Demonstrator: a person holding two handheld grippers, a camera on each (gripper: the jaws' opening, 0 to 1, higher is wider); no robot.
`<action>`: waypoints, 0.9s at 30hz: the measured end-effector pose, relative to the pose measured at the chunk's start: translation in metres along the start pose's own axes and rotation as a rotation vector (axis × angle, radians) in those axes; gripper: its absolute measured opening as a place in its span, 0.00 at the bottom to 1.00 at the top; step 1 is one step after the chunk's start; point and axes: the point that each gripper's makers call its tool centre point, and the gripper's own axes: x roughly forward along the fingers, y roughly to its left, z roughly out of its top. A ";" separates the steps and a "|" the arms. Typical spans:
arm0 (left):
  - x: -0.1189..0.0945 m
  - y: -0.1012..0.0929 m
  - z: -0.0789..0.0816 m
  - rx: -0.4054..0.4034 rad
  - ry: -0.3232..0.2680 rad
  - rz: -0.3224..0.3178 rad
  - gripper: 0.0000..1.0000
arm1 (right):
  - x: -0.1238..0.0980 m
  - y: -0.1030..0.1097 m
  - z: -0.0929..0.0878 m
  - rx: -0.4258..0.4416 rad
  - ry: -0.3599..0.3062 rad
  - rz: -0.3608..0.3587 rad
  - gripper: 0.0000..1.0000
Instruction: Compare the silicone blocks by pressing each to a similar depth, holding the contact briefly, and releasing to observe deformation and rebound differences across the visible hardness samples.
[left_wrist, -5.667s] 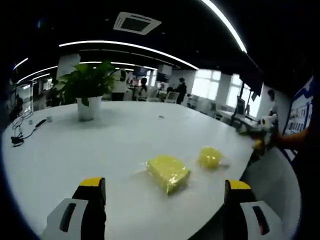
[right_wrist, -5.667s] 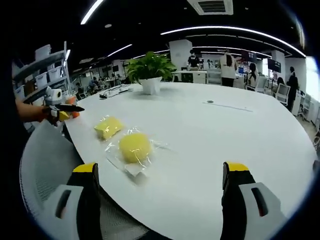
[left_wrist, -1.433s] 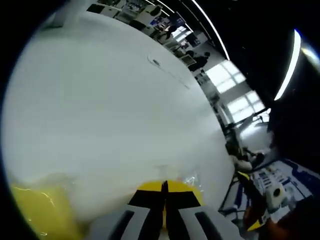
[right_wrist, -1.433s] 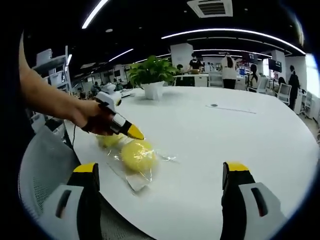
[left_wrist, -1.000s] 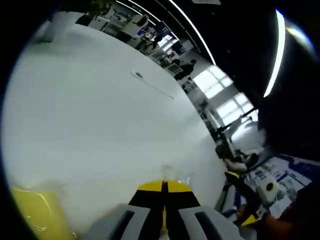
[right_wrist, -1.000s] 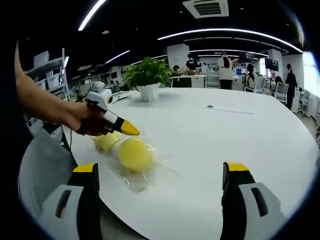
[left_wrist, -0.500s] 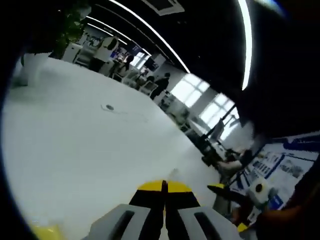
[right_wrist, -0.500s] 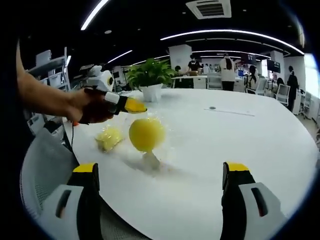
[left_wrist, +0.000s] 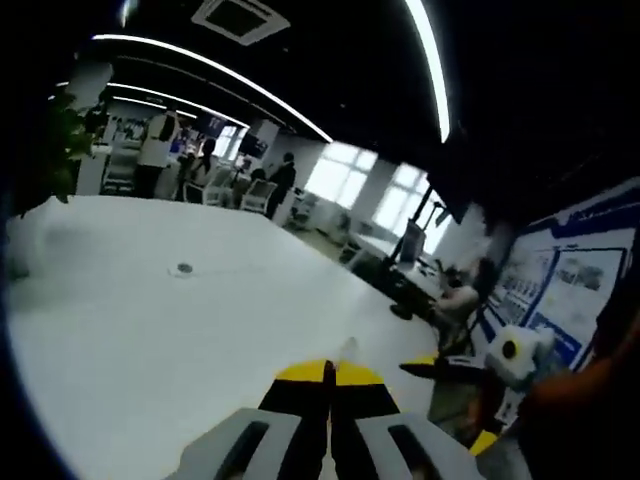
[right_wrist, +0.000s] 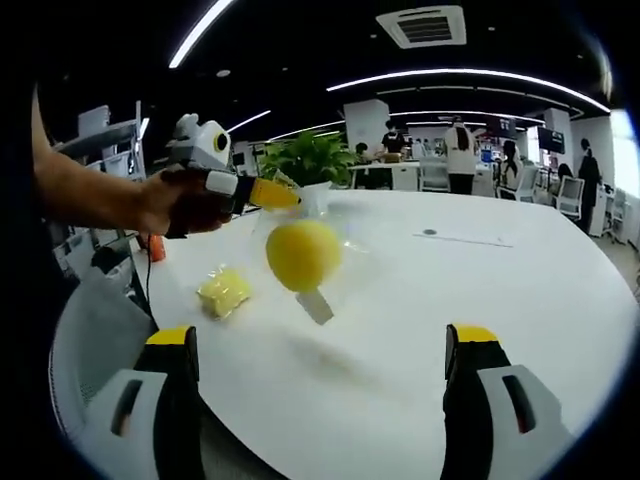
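A round yellow silicone sample (right_wrist: 303, 254) in a clear bag hangs above the white table (right_wrist: 480, 290). My left gripper (right_wrist: 283, 195), held by a hand coming in from the left, is shut on the bag's top edge. In the left gripper view that gripper (left_wrist: 328, 372) shows its jaws pressed together, with a scrap of clear plastic (left_wrist: 347, 347) above the tips. A yellow silicone block (right_wrist: 225, 290) in its bag lies on the table near the left edge. My right gripper (right_wrist: 322, 340) stands open and empty low over the table's near edge, and the right gripper (left_wrist: 450, 402) also appears in the left gripper view.
A potted plant (right_wrist: 310, 160) stands at the back of the table. A grey mesh chair (right_wrist: 90, 340) sits by the near left edge. A small round disc (right_wrist: 429, 232) lies on the far tabletop. People and desks fill the office behind.
My left gripper has risen with the bagged round sample, which was resting on the table a second ago and now hangs in the air. The right gripper has stayed put.
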 end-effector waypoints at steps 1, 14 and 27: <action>0.000 -0.003 0.004 0.020 -0.003 -0.001 0.00 | 0.000 -0.001 0.003 0.003 -0.010 0.002 0.96; -0.004 -0.040 0.068 0.089 -0.100 -0.095 0.00 | -0.006 -0.003 0.045 0.011 -0.092 0.038 0.96; -0.015 -0.058 0.076 0.081 -0.116 -0.166 0.00 | -0.002 0.001 0.079 -0.033 -0.117 0.139 0.96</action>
